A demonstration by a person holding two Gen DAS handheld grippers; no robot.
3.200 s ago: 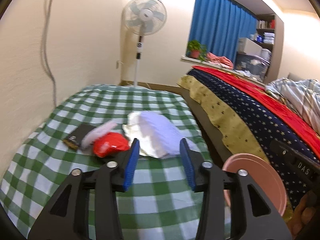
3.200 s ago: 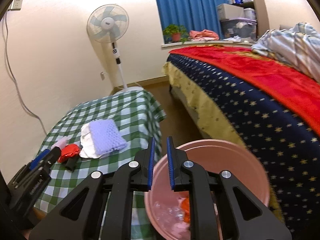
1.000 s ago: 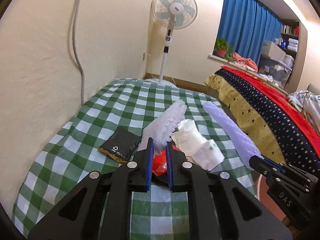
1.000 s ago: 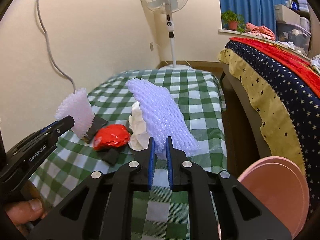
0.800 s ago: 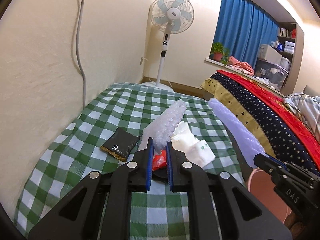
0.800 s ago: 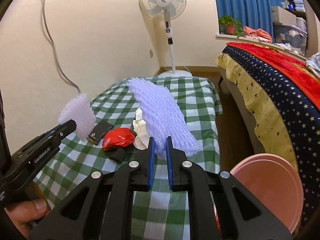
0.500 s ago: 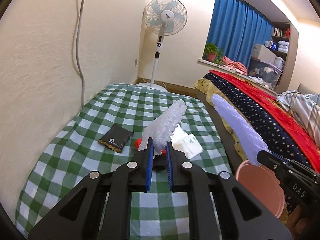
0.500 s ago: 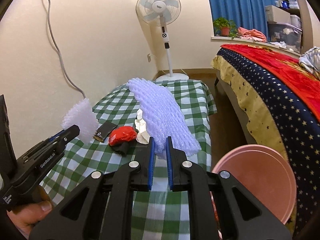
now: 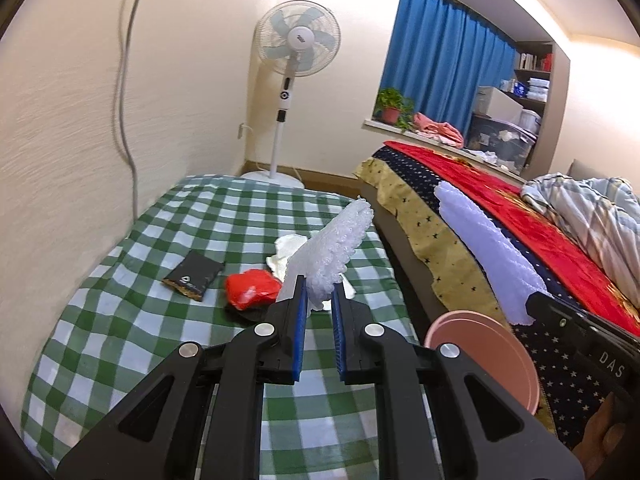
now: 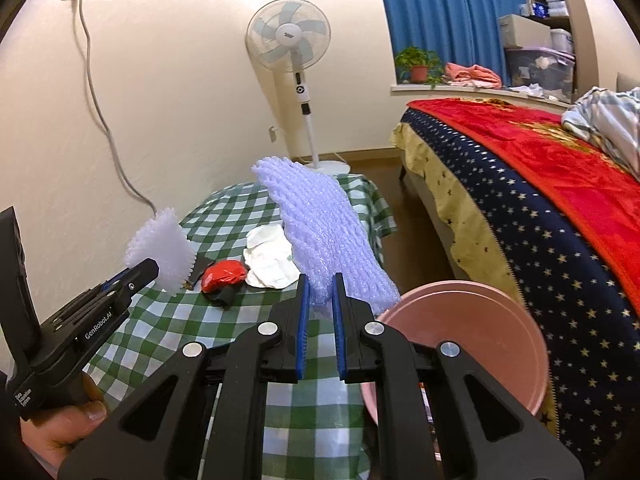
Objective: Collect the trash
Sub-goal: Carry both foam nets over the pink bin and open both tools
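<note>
Both grippers carry foam fruit netting above the checked desk (image 9: 120, 320). The left gripper (image 9: 318, 308) is closed to a narrow gap on a white foam net sleeve (image 9: 336, 248), which stands up and to the right from the pads at centre frame. The right gripper (image 10: 319, 300) is closed just as narrowly on a larger lilac foam net (image 10: 324, 240), which rises from the pads toward the upper middle of its view.

The pink bin (image 10: 472, 328) sits at lower right in both views, beside the desk edge and in front of the bed (image 10: 560, 200). Its mouth tilts toward the cameras. More trash lies on the desk: a red crumpled wrapper (image 9: 252, 288), a black packet (image 9: 194, 274) to its left and a white crumpled paper (image 9: 288, 254) behind it.

The main risk is at the drop. Each net looks very light and springy and is pinched only at its lower end, so most of it hangs free. If the lilac net is let go before its bulk is over the bin's mouth, it will probably catch the rim and fall to the floor or onto the desk. It may also cling to the ribbed pads and fail to fall. With both grippers heading for one opening, they could collide, or knock the bin and tip it.
</note>
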